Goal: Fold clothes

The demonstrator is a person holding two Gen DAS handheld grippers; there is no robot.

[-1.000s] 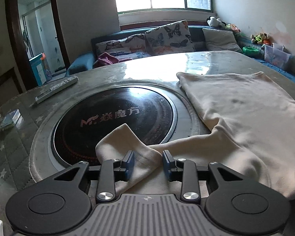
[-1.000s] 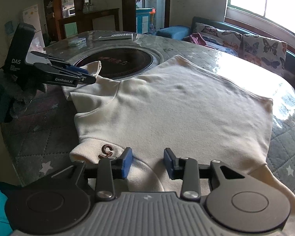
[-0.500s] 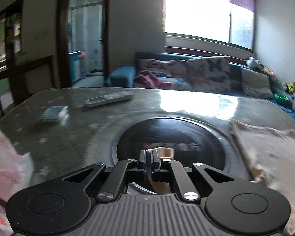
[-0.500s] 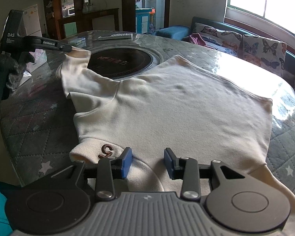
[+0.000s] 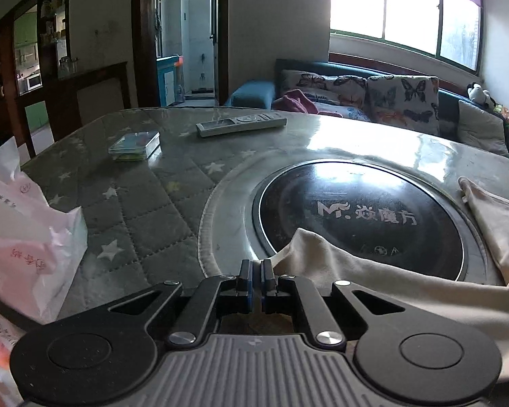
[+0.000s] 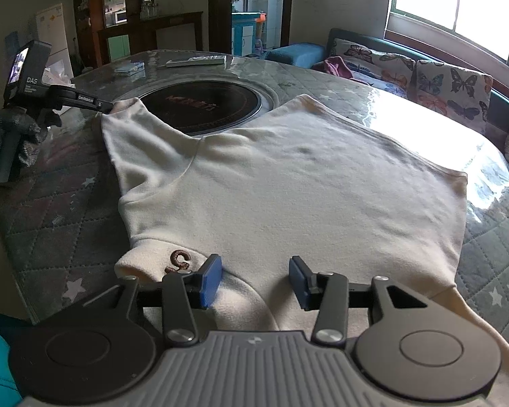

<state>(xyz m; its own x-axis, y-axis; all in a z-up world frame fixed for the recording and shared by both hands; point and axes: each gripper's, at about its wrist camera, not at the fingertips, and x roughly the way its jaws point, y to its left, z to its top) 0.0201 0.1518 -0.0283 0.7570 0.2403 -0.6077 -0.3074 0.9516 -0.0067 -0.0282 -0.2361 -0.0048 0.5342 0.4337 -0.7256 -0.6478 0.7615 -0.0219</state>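
Note:
A cream sweatshirt [image 6: 288, 183] lies spread flat on the round table, its collar with a brown S mark [image 6: 178, 260] nearest the right gripper. My left gripper [image 5: 257, 283] is shut on the cuff of the sleeve [image 5: 322, 254], which lies pulled out straight over the edge of the black cooktop [image 5: 356, 217]. In the right wrist view the left gripper [image 6: 107, 105] holds the sleeve end [image 6: 125, 107] at the far left. My right gripper [image 6: 255, 281] is open, jaws wide apart, just above the cloth at the neckline.
A white remote [image 5: 241, 124] and a small clear box [image 5: 135, 146] lie on the far side of the quilted table cover [image 5: 135, 210]. Pink plastic bags [image 5: 20, 237] sit at the left edge. A sofa with butterfly cushions [image 5: 373, 98] stands behind the table.
My left gripper shut on the sleeve cuff and pulled it left and outward, so the sleeve now lies straight. The right gripper stayed open in place.

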